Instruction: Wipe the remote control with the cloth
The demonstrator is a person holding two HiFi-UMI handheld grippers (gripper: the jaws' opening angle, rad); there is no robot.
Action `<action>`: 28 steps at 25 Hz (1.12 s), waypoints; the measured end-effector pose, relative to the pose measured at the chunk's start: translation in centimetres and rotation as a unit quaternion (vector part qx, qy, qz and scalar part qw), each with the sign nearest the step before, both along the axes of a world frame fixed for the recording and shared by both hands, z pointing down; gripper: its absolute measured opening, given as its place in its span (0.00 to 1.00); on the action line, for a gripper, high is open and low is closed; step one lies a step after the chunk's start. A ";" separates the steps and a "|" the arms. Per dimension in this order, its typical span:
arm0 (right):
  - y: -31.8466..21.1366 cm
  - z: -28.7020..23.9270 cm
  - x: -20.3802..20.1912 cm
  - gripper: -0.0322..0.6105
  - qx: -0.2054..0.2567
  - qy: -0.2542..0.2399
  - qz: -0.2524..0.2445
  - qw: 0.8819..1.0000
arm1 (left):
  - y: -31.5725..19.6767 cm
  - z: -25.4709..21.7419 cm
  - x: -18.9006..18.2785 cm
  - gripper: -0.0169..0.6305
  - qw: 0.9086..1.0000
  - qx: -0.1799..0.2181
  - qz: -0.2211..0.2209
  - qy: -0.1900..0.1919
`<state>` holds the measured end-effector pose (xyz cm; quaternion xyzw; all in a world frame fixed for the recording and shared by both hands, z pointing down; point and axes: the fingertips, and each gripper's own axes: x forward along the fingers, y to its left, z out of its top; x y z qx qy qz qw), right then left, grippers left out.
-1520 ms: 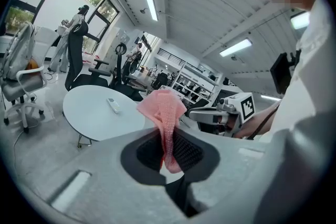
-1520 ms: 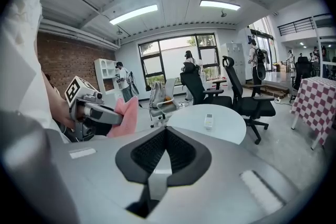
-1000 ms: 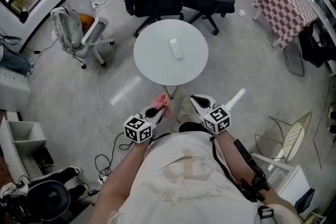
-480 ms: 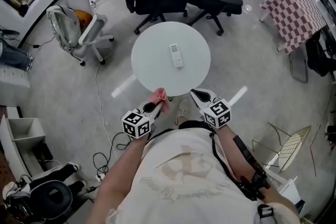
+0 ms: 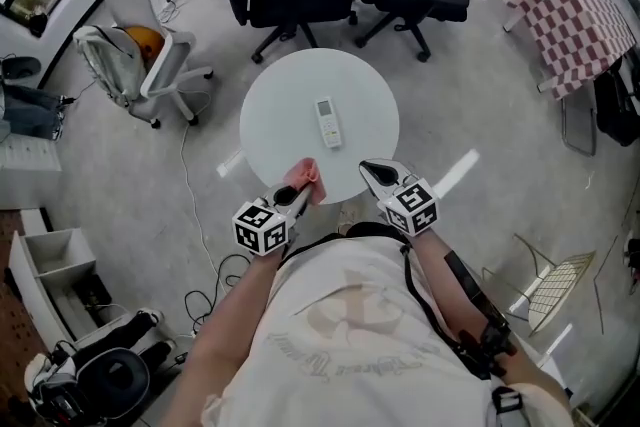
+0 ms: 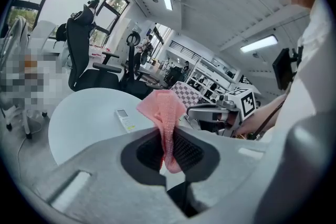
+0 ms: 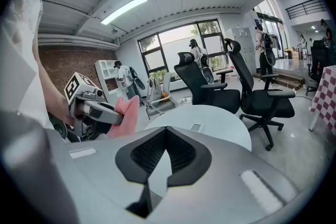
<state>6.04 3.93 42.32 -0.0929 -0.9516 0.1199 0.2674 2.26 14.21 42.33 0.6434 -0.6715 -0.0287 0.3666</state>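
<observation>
Left gripper (image 5: 293, 199) jaws clamped on cloth (image 5: 306, 177); right gripper (image 5: 371, 172) jaws shut, empty; best: reach over table (image 5: 280, 95), steady remote (image 5: 326, 122), wipe lengthwise.

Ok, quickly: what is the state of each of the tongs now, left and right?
Left tongs: closed on the pink cloth.
Right tongs: closed, nothing between them.

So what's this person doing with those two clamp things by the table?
A person holds a gripper in each hand. The left gripper is clamped on a pink cloth; the right gripper is shut and empty. Both hang at the near edge of a round white table, where a remote control lies untouched, so no wiping yet.
</observation>
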 end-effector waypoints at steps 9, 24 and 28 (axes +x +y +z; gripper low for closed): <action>-2.9 2.2 -3.6 0.06 -0.007 0.021 -0.018 1.000 | -3.4 0.7 -3.4 0.06 1.000 -0.023 -0.008 0.005; -1.8 8.6 -4.3 0.06 -0.011 0.094 0.049 0.994 | -4.6 5.5 -5.4 0.06 0.993 -0.070 0.089 0.028; -1.9 10.0 -4.5 0.06 -0.010 0.119 0.079 0.990 | -5.3 6.5 -5.9 0.06 0.987 -0.088 0.133 0.037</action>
